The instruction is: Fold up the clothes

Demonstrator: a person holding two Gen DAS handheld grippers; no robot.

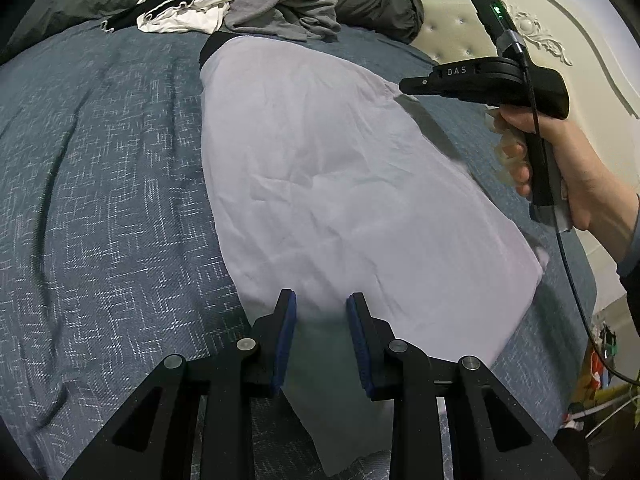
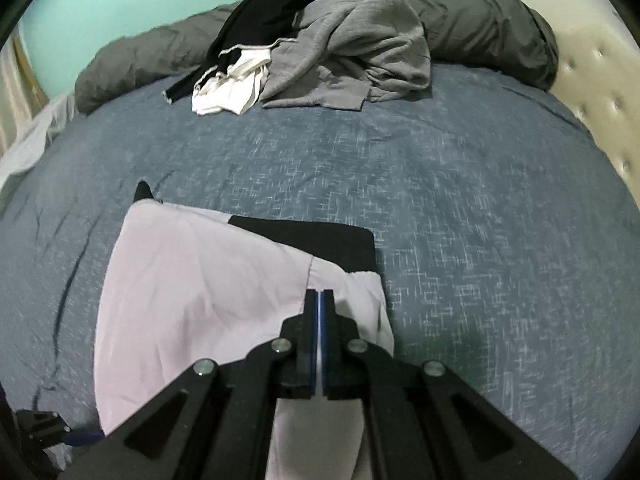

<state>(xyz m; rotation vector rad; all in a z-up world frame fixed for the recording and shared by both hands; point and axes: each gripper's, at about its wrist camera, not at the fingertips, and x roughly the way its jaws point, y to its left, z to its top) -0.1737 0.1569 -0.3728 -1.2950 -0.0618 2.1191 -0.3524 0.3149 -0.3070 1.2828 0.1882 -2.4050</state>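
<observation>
Folding step on a pale garment (image 1: 340,184), which is spread flat on the blue patterned bedspread (image 1: 104,184) with its black waistband (image 2: 316,240) toward 12 o'clock in both wrist views. In the right wrist view the right gripper (image 2: 320,300) is seen with its jaws closed tight; a thin sliver of pale cloth appears between the blue pads, so an edge of the garment is judged to be pinched there, at the 3 o'clock side near the waistband. In the left wrist view the left gripper (image 1: 322,304) is held with its jaws partly apart over the hem end at 6 o'clock; cloth lies between the pads (image 1: 289,320), but no pressure on it is visible, so no grip is claimed.

For a clean fold, the pinched edge is best carried low across the garment toward 9 o'clock, so that the layer underneath is not dragged. The hem end should be steadied or matched by the left gripper, so that both ends travel together and the new crease runs straight from 12 to 6 o'clock. Edges should be aligned before release.

A heap of unfolded clothes (image 2: 320,52) is left at 12 o'clock, well apart from the working area. A dark duvet (image 2: 500,28) is bunched behind it.
</observation>
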